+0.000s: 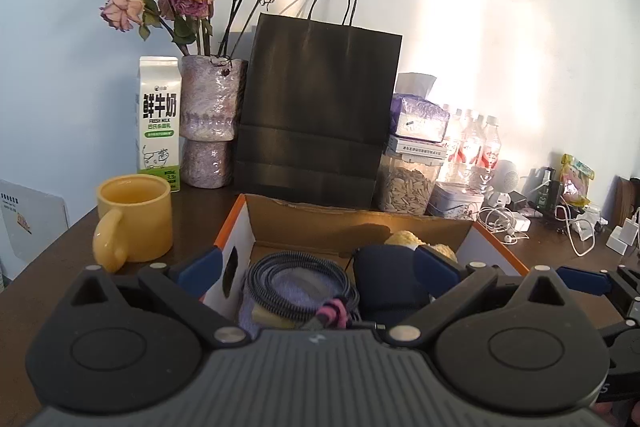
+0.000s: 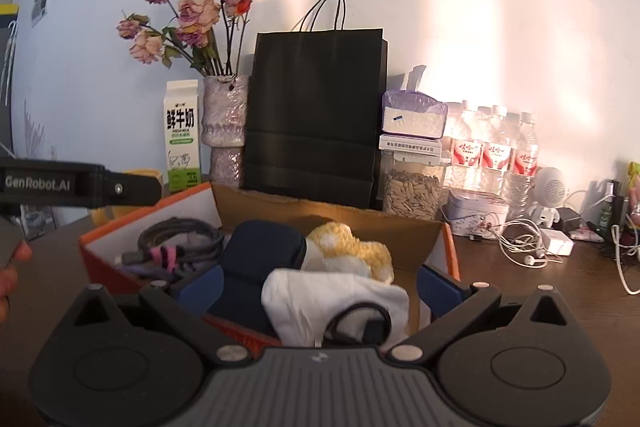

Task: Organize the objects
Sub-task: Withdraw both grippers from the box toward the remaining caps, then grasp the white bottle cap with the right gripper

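My left gripper (image 1: 316, 269) and right gripper (image 2: 318, 285) both have fingers apart, empty, over the cardboard box (image 2: 340, 223). Inside it: coiled cable (image 1: 296, 283) at seven o'clock, white cloth (image 2: 336, 299) at five. Packing looks nearly finished; next I'd fetch the yellow mug (image 1: 134, 219) at nine o'clock.

A lived-in home, at a dark wooden table (image 1: 36, 287) set against a plain pale wall (image 2: 480, 27). Domestic clutter indicates this: a vase of dried roses (image 1: 210, 111), a fresh-milk carton (image 1: 159, 125), a yellow mug (image 1: 134, 219), a black paper shopping bag (image 2: 316, 119), a jar of sunflower seeds (image 2: 412, 193), bottled water (image 2: 494, 151), a tissue pack (image 1: 418, 117) and tangled white earphones and chargers (image 2: 528, 247).
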`<state>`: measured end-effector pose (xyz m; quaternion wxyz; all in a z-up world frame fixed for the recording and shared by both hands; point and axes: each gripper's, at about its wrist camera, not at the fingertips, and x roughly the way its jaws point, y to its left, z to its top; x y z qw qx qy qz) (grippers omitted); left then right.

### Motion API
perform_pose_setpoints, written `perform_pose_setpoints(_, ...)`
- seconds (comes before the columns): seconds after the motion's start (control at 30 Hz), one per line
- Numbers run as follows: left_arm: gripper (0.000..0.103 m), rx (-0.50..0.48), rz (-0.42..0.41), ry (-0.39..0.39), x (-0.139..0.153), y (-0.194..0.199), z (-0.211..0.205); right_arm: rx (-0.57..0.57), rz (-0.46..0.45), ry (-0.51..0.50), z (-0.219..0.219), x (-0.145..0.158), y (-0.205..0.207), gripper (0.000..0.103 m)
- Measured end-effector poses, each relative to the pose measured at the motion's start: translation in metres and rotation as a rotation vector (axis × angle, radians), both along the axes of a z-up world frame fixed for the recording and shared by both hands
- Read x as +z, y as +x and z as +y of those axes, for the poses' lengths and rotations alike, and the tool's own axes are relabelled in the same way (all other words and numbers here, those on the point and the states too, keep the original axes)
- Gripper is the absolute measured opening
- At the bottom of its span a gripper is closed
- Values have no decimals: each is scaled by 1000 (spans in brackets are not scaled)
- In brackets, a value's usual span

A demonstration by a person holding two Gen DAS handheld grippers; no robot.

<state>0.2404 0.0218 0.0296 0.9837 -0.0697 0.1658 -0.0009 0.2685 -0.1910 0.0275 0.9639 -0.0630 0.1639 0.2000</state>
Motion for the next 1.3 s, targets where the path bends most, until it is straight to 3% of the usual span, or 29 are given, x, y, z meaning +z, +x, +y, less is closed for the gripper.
perform_pose_setpoints(0.17,103,-3,22,12,-4,-21,0,27,19,-30,-8,-5,-26,100)
perform_pose_setpoints(0.23,103,-2,34,21,-6,-29,0,43,38,-48,-9,-11,-34,93)
perform_pose_setpoints(0.37,103,3,63,33,-11,-42,1,80,92,-81,-10,-23,-46,89)
perform_pose_setpoints(0.43,103,8,79,36,-14,-47,2,98,120,-93,-10,-27,-50,79)
perform_pose_setpoints(0.57,103,13,117,39,-21,-59,5,126,172,-85,-16,-33,-53,72)
perform_pose_setpoints(0.8,103,12,166,38,-30,-70,4,159,281,-75,-12,-48,-42,49)
perform_pose_setpoints(1.03,103,-5,205,47,-37,-73,-5,160,299,-80,-4,-53,-35,28)
perform_pose_setpoints(1.3,103,-25,232,58,-42,-70,-17,168,271,-81,-3,-51,-39,27)
